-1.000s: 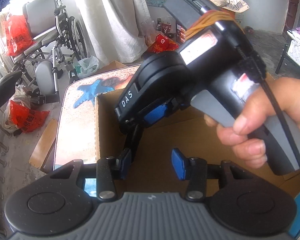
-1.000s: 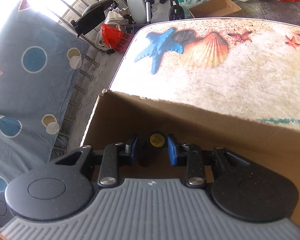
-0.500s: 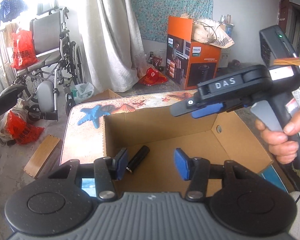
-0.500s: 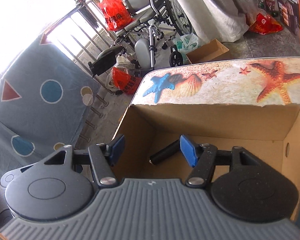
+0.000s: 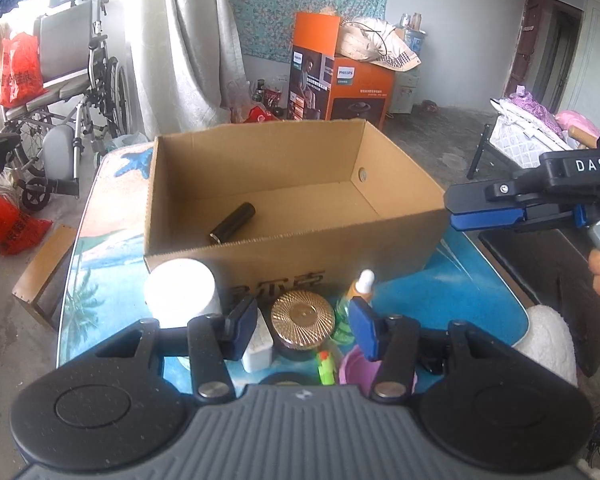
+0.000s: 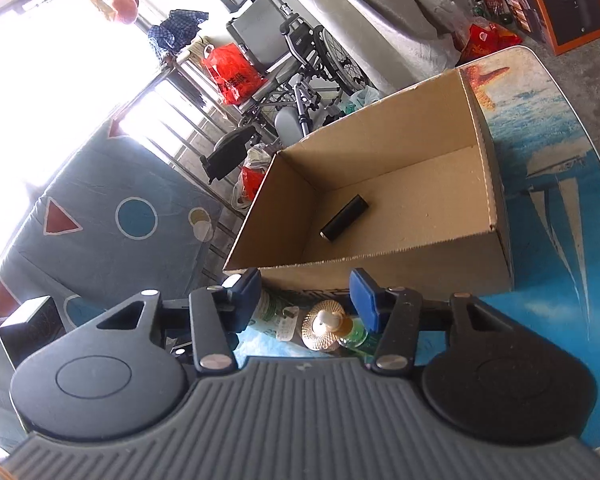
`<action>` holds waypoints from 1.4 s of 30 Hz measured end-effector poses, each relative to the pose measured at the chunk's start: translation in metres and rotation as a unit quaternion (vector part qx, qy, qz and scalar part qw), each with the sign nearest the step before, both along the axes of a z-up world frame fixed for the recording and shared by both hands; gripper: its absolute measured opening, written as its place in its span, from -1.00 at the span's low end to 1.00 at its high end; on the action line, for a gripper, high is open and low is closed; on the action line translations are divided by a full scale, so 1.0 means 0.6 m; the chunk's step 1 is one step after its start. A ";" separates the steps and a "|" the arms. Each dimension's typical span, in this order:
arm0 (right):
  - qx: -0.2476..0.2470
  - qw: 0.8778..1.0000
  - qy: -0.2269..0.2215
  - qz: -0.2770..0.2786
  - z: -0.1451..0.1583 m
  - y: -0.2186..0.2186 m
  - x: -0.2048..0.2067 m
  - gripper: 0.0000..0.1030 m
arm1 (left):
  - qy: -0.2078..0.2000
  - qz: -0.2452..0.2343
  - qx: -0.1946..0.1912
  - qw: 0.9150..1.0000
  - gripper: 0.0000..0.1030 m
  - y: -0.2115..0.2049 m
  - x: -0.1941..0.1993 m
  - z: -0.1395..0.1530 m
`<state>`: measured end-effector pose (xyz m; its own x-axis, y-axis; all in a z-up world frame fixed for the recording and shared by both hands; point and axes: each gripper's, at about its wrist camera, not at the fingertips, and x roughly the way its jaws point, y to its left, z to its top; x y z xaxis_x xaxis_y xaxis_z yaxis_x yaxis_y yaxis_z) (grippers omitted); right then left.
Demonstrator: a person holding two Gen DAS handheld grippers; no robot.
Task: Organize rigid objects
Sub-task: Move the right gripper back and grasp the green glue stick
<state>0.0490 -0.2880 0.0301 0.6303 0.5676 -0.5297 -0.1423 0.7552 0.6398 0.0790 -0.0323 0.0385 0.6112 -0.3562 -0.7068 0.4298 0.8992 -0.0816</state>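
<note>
Both grippers empty, clear of the box
Black cylinder (image 5: 233,222) lies in cardboard box (image 5: 396,236), beyond left gripper (image 5: 303,326), jaws apart; right gripper (image 6: 305,300) jaws closing on nothing, cylinder ahead

black cylinder (image 5: 232,222) lying flat inside open cardboard box (image 5: 400,168)

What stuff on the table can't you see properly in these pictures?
- Purple round container, left wrist view: the left tool's blue finger and body cover most of it; its contents are hidden.
- Printed characters on the brown cardboard box front, left wrist view: cut off by the gold ridged jar lid and white cylinder.
- Small white-capped bottle, right wrist view: its lower part is hidden behind the right tool's body.
</note>
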 end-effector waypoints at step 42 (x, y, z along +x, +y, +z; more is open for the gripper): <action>-0.111 0.986 0.120 -0.029 -0.185 0.034 -0.025 -0.34 | 0.112 -0.087 0.001 0.990 -0.27 -0.131 -0.017 -0.171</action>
